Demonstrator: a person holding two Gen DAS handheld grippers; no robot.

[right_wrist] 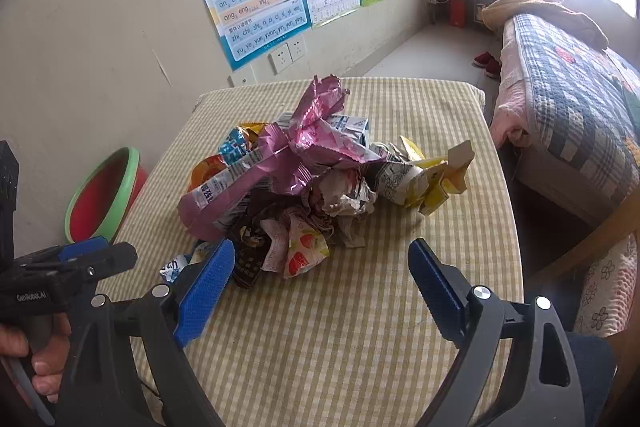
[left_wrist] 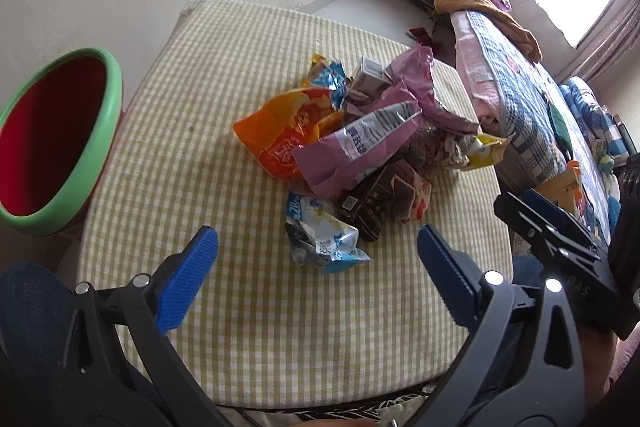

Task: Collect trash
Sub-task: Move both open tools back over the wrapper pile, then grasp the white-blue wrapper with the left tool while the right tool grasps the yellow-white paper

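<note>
A heap of crumpled snack wrappers and flattened cartons point(left_wrist: 360, 147) sits near the middle of a table covered in a yellow-and-white checked cloth point(left_wrist: 240, 327). In the left wrist view the left gripper point(left_wrist: 316, 271) hovers over the near edge of the table at 6 o'clock, its blue-padded jaws spread wide and holding nothing. A crumpled blue-and-white foil wrapper point(left_wrist: 324, 239) lies just beyond the gap between them, at the near edge of the heap. Behind it, toward 12 o'clock, rest a long pink plastic bag point(left_wrist: 356, 151), an orange snack bag point(left_wrist: 284, 139) and a dark brown carton point(left_wrist: 372, 203). A round bin with a green rim and red inside point(left_wrist: 52, 139) stands off the table at 9 o'clock.

In the right wrist view the right gripper point(right_wrist: 320, 275) also hangs above the near part of the table, jaws spread apart and empty. The heap point(right_wrist: 312, 179) lies ahead at 12 o'clock, with a strawberry-printed wrapper point(right_wrist: 304, 247) closest and a yellow torn carton point(right_wrist: 440, 179) at 1 o'clock. The bin point(right_wrist: 104, 195) shows at 9 o'clock.
</note>
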